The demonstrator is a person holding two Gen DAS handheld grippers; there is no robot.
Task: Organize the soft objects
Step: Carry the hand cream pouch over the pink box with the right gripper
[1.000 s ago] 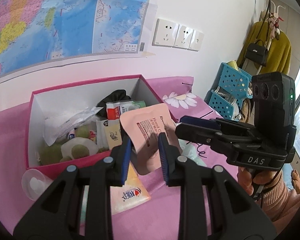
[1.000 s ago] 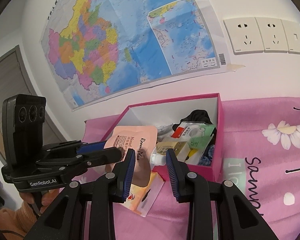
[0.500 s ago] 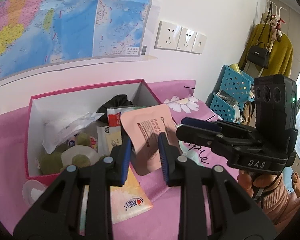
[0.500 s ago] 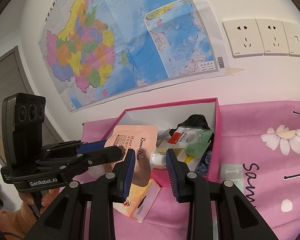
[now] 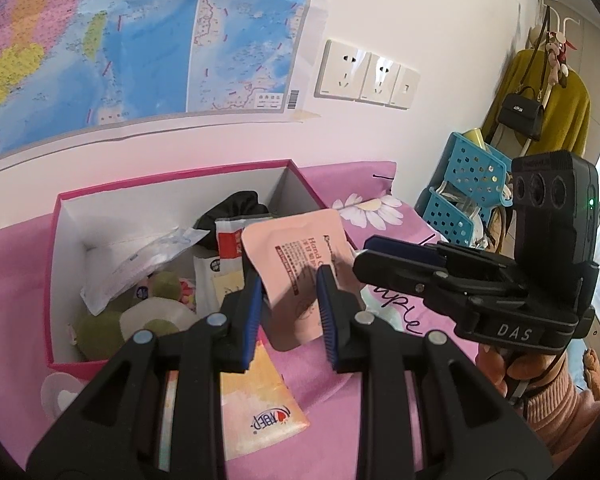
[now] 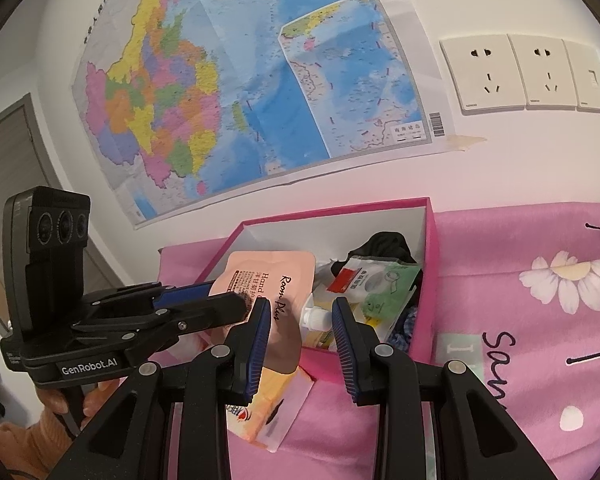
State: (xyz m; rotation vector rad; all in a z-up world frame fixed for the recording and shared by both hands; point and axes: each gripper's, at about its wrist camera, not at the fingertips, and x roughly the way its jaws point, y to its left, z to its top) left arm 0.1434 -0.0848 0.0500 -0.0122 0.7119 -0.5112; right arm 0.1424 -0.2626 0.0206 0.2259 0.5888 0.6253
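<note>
Pink daisy-print cloth (image 5: pixel 332 360) covers the surface below a wall map (image 5: pixel 100 40), and the work goes on just above it. A peach-pink pouch (image 5: pixel 300 256) hangs in the air at the centre of the left wrist view, in front of the near right corner of the pink box (image 5: pixel 172 178) and not yet inside it. The left gripper (image 5: pixel 289 280) is clamped on the pouch's lower part, which fills the gap between its blue pads. The right gripper (image 6: pixel 301 304) brackets the pouch's white cap (image 6: pixel 316 318) and the nearby edge. I cannot tell whether its pads press or only stand beside them.

Behind the pouch, the box already holds a good heap: green plush toys (image 5: pixel 100 328) at lower left, a crinkled white packet (image 5: pixel 148 256) above them and black fabric (image 5: pixel 236 208) at the back. Printed sachets lie in between.

Outside the box, an orange tissue pack (image 5: pixel 260 408) lies flat on the cloth at lower centre, under the left gripper's fingers.

By my reckoning the sorting is well along. The pouch needs dropping in, then the tissue pack wants picking up.
</note>
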